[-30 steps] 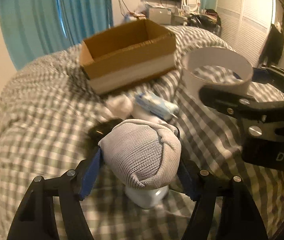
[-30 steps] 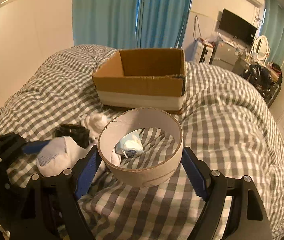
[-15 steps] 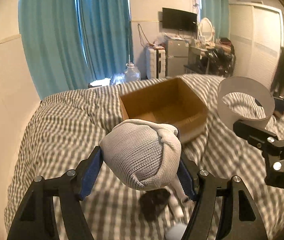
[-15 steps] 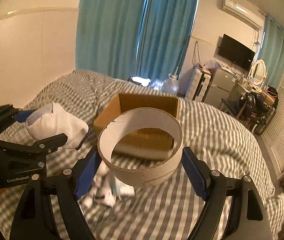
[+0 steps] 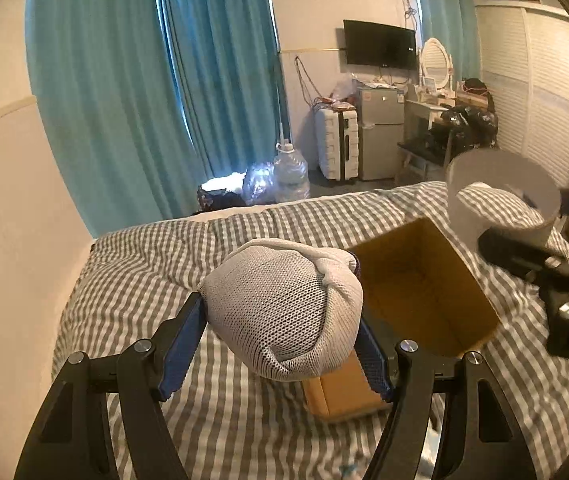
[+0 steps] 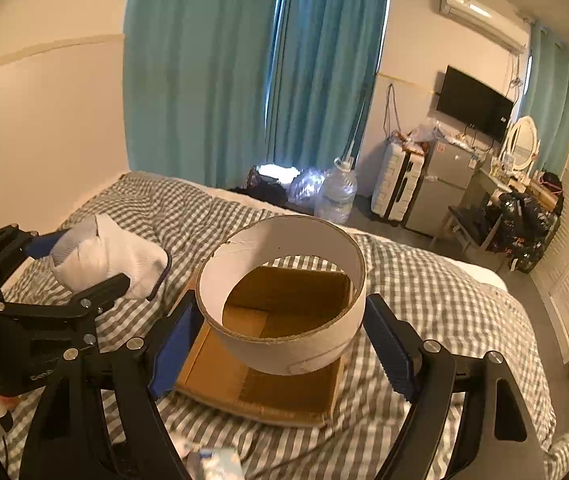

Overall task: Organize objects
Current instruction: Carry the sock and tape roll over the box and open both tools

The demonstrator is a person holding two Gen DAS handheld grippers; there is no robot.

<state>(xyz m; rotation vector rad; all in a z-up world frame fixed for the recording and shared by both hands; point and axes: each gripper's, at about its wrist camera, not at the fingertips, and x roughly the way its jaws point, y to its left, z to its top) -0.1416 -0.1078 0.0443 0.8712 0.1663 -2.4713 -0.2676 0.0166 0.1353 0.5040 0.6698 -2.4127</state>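
Note:
My left gripper is shut on a balled white mesh sock and holds it in the air just left of the open cardboard box on the checked bed. The sock also shows in the right wrist view. My right gripper is shut on a wide white cardboard ring and holds it right above the box. The ring also shows in the left wrist view, above the box's right side.
The grey checked duvet covers the bed. A blue-white packet lies on it near my right gripper. Teal curtains, water bottles, a suitcase, a small fridge and a TV stand beyond the bed's far edge.
Both grippers have risen from the bed with their loads and moved forward to the box. The loose items on the duvet have dropped out of view below.

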